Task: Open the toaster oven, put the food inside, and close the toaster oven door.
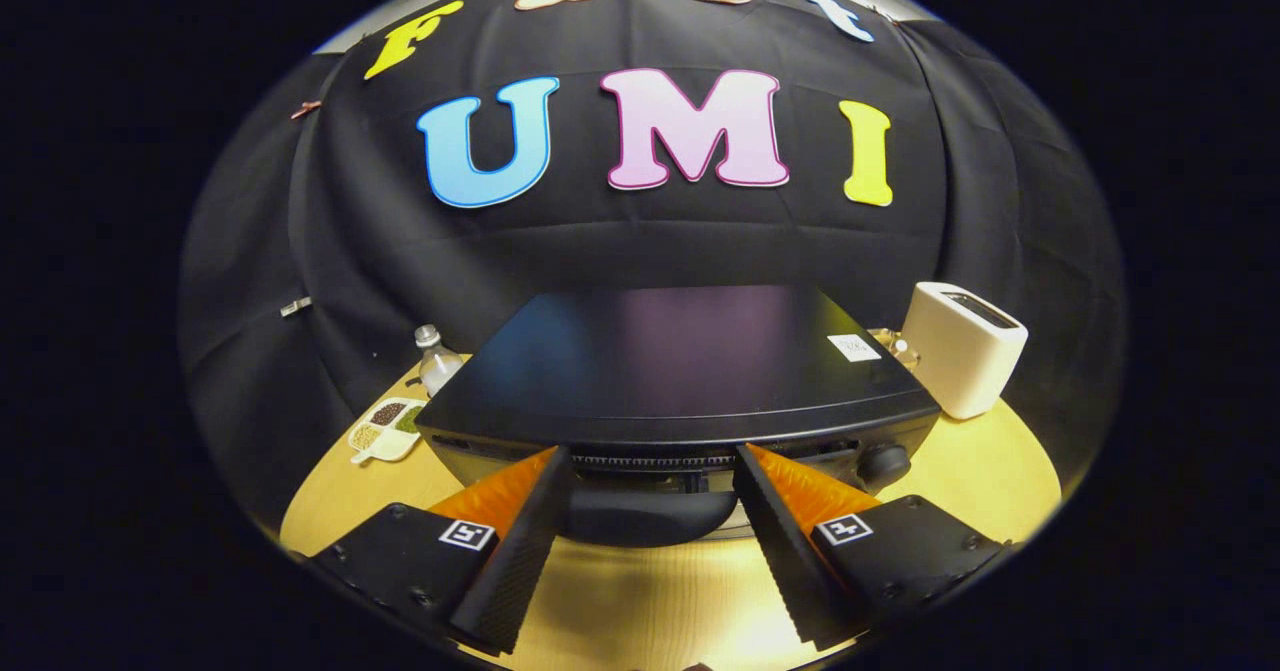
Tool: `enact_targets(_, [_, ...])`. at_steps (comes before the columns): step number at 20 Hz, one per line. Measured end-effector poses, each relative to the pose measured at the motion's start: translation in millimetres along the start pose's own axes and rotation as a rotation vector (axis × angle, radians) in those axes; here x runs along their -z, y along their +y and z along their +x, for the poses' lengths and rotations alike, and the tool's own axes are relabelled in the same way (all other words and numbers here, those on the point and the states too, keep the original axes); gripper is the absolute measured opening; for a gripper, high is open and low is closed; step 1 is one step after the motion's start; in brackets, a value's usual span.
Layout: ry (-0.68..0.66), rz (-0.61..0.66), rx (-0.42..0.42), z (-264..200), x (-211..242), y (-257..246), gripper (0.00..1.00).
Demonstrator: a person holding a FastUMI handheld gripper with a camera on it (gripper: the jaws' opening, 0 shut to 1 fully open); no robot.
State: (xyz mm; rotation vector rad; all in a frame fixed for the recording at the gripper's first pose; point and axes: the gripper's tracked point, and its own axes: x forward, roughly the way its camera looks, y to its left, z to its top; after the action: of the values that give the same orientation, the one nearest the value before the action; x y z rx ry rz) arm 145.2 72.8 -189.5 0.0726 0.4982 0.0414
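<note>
A: Where is the toaster oven [680, 371]?

B: It stands on the wooden worktop [640, 601], square ahead of the claw [655, 471] and close to it. We look down on its flat black top, which has a small white label [853, 348] near its right rear corner.

A: And the claw itself?

B: Spread wide and holding nothing. The two black fingers [525, 541], orange on their upper faces, reach up to the oven's front edge. Between their tips sits a dark rounded part of the oven's front; I cannot tell whether the tips touch the oven.

A: Anything else on the oven's front?

B: A round black knob [884, 463], just beyond the right finger.

A: Is the door open?

B: From this angle I cannot tell.

A: What else is on the worktop?

B: A white slot toaster [965, 349] stands at the oven's right rear corner, near the worktop's edge. On the left side, a clear bottle [436, 361] stands beside the oven, and just in front of it lies a white divided tray [385, 428] with dark, pale and green fillings in its compartments.
</note>
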Motion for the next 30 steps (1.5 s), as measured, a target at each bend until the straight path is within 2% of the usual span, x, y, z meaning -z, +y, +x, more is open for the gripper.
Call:
enact_targets(11, [0.041,-0.051,-0.008,-49.6,37.7,-0.2,1.0])
enact_targets(22, [0.099,-0.133,-0.023,-77.6,85.9,-2.4,0.99])
enact_targets(30, [0.324,-0.083,-0.038,-90.0,173.5,-13.3,0.98])
